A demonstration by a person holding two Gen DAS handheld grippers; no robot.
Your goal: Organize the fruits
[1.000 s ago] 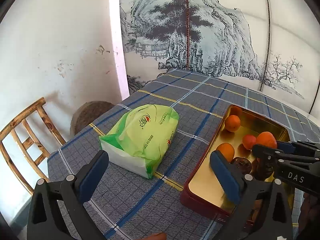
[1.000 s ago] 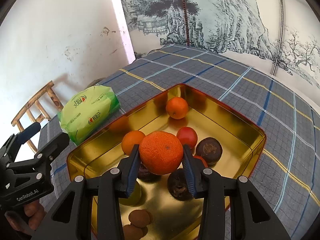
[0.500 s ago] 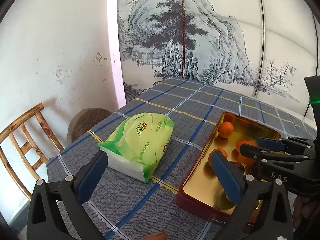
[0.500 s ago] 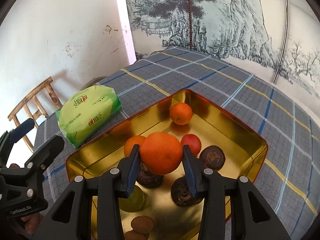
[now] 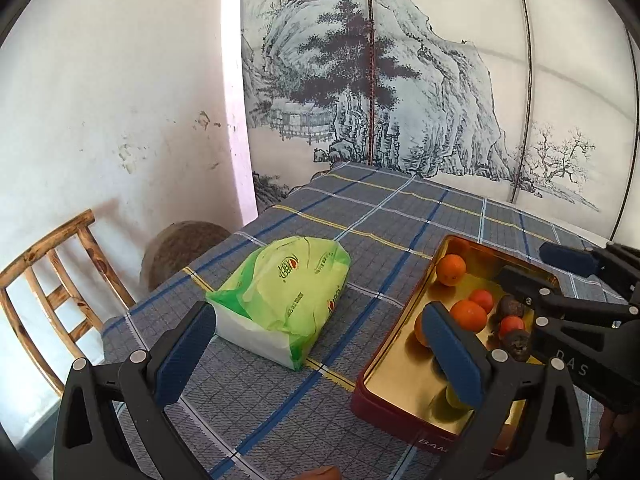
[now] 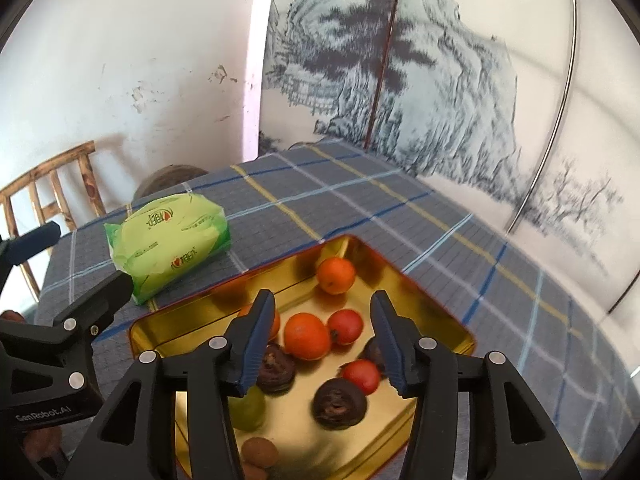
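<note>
Oranges (image 6: pixel 307 336) and other fruit lie in the gold tin (image 6: pixel 436 320); your right gripper (image 6: pixel 320 344) hovers above, jaws wide and empty; left gripper (image 5: pixel 320 356) jaws wide.

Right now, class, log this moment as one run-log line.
right hand-held gripper: open, empty | large orange: in gold tin | left hand-held gripper: open, above tablecloth

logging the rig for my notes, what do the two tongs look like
Both are matte black plastic frames with triangular cut-outs and silver screw heads. The left tongs and right tongs each carry dark blue ribbed pads on their fingers. White lettering marks the bodies: "GenRobot.AI" on the left one, "DAS" on the right one. No cables or sleeves show; only bits of bare fingers appear at the frame edges.
</note>
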